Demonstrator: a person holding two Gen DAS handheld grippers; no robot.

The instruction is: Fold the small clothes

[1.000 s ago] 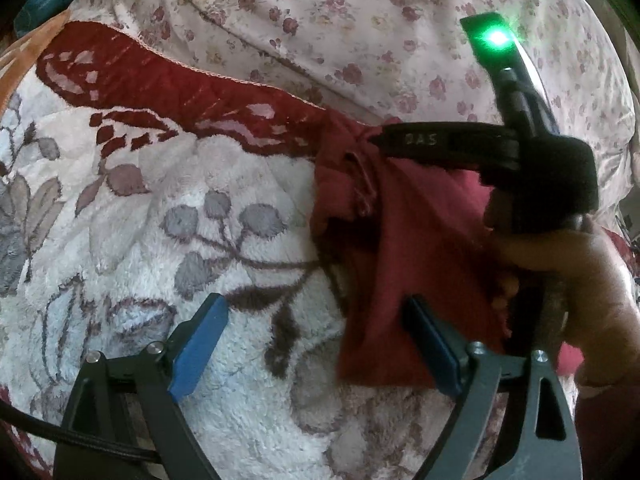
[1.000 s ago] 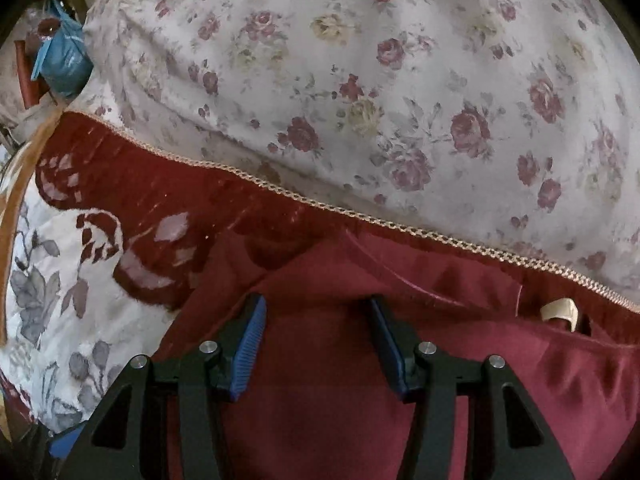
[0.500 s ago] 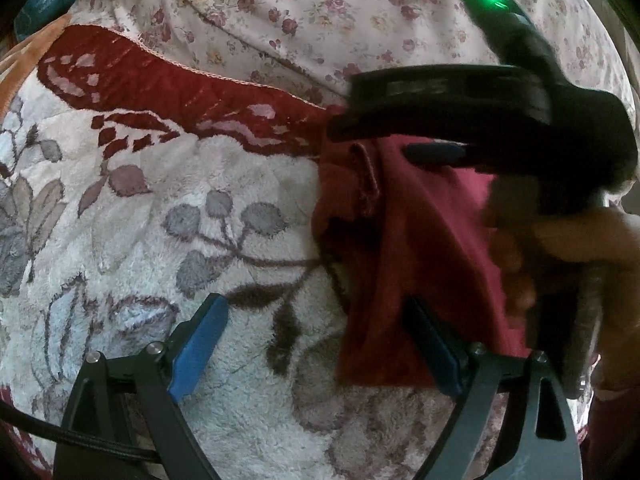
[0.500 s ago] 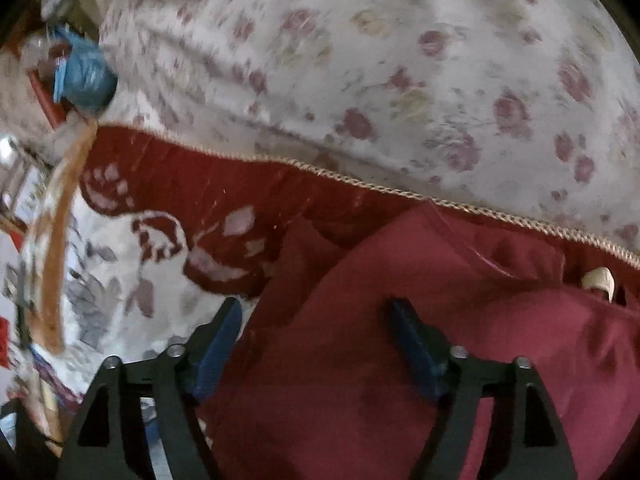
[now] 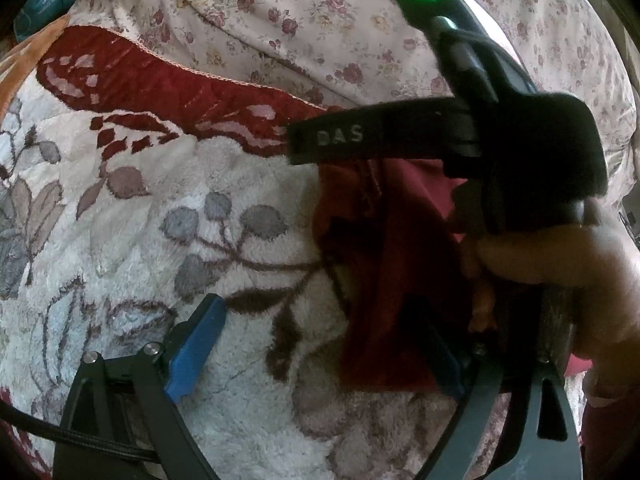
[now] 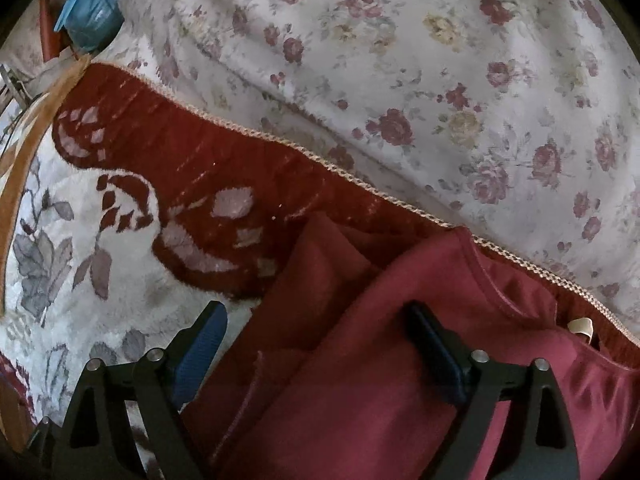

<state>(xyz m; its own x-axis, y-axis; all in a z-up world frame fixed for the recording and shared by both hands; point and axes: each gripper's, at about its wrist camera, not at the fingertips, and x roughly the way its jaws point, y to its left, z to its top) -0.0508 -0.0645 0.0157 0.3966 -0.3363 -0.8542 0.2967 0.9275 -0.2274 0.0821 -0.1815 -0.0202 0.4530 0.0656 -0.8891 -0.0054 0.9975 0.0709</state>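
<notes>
From your left wrist, your left gripper hangs spread and empty over the fleece blanket, its right finger just above the edge of the maroon garment, likely waiting while your right hand works beside it. From your right wrist, your right gripper has just been opening; its fingers stand released above the garment, which lies flat on the blanket beside the flowered sheet, nothing pinched. No container shows clearly.
</notes>
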